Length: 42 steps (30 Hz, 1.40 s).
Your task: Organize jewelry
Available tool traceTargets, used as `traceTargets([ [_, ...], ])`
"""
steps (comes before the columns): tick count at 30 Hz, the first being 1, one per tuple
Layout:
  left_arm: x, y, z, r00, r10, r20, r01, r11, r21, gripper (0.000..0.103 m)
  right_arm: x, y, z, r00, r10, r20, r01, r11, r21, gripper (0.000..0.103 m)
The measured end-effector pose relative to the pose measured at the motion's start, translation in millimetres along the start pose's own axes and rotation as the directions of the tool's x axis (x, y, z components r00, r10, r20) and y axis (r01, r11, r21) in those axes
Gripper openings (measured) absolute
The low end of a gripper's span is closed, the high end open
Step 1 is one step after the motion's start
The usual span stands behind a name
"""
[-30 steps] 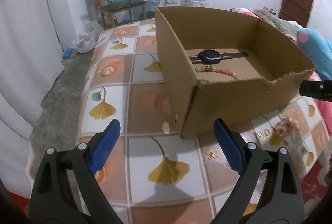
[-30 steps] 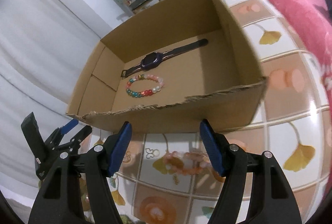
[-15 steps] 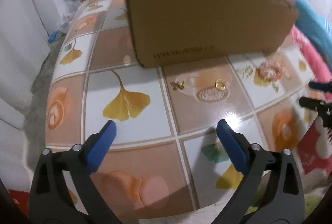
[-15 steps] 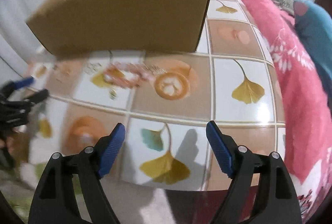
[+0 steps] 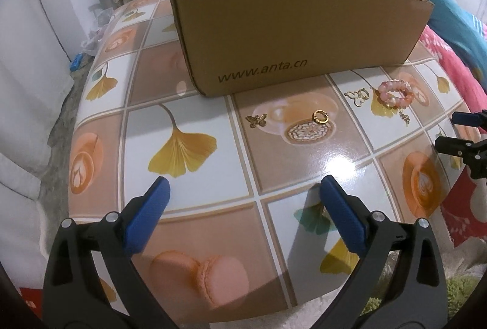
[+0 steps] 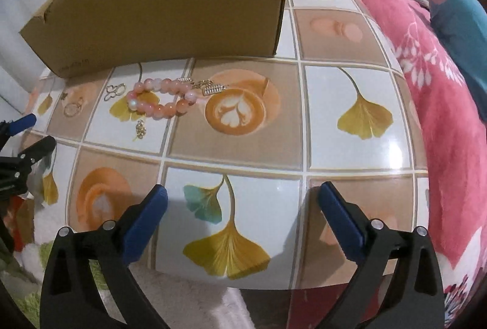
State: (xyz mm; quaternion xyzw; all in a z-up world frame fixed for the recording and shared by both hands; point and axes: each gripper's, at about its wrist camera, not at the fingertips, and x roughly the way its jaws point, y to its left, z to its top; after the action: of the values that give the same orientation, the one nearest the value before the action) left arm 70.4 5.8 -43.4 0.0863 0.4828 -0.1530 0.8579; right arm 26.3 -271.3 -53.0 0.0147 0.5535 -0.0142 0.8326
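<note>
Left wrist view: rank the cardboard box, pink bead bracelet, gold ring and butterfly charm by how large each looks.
1. cardboard box
2. pink bead bracelet
3. butterfly charm and gold ring: they look too alike to rank.

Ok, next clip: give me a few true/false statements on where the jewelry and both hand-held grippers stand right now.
1. The pink bead bracelet lies on the tablecloth outside the cardboard box. True.
2. The left hand-held gripper is shut on the gold ring. False: it is open and empty; the ring lies on the cloth.
3. The right hand-held gripper is open. True.
4. The butterfly charm sits on the box rim. False: it lies on the cloth in front of the box.
</note>
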Motion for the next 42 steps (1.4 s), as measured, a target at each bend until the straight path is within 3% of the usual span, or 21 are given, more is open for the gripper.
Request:
traceTargets([
  [4,0,1,-2,1.0,-0.001,0.027,0.001,1.0,0.0,0.096,-4,1,-3,1.0,0.025,0.018,-0.025,0.999,-0.023,0.096],
  [7,0,0,-3,1.0,0.001,0.025,-0.001,1.0,-0.001,0.096,-17,-6,6,0.995,0.076,0.062,-0.078,0.997,0.023,0.096],
  [9,-2,-1,-5,1.0,0.0,0.021,0.0,1.0,0.001,0.096,-27,-4,13,0.982,0.165,0.097,-0.169,0.985,0.033,0.096],
  [10,-2,-1,-4,1.0,0.0,0.019,0.0,1.0,0.002,0.096,-33,-3,17,0.964,0.233,0.127,-0.238,0.971,0.031,0.096],
  [13,-2,-2,-3,1.0,0.0,0.019,0.0,1.0,0.002,0.096,-38,2,25,0.939,0.303,0.163,-0.308,0.951,0.006,0.094],
  [14,-2,-2,-3,1.0,0.0,0.02,0.0,1.0,0.001,0.096,-38,4,27,0.938,0.304,0.165,-0.308,0.951,0.001,0.09],
  [17,-1,-2,-3,1.0,0.003,0.021,-0.003,1.0,-0.002,0.096,-27,9,38,0.954,0.265,0.141,-0.274,0.961,0.047,0.065],
  [19,-1,-2,-3,1.0,0.004,0.023,-0.004,1.0,-0.004,0.096,-18,6,43,0.959,0.257,0.119,-0.268,0.96,0.086,0.04],
  [22,-1,-2,-2,1.0,0.002,0.027,-0.002,1.0,-0.001,0.096,-8,6,47,0.965,0.249,0.087,-0.259,0.957,0.131,0.023],
  [25,0,-2,-1,0.999,-0.004,0.032,0.003,1.0,0.007,0.096,-1,4,50,0.972,0.227,0.065,-0.235,0.96,0.155,0.017],
  [32,2,-1,1,0.999,-0.011,0.044,0.01,1.0,0.018,0.096,5,14,55,0.983,0.176,0.045,-0.181,0.975,0.131,0.015],
  [34,2,-1,1,0.999,-0.012,0.048,0.011,1.0,0.02,0.096,5,18,57,0.984,0.172,0.04,-0.176,0.978,0.114,0.004],
  [42,0,-2,-2,0.998,-0.015,0.06,0.013,1.0,0.024,0.096,-4,28,59,0.981,0.184,0.057,-0.189,0.977,0.098,0.001],
])
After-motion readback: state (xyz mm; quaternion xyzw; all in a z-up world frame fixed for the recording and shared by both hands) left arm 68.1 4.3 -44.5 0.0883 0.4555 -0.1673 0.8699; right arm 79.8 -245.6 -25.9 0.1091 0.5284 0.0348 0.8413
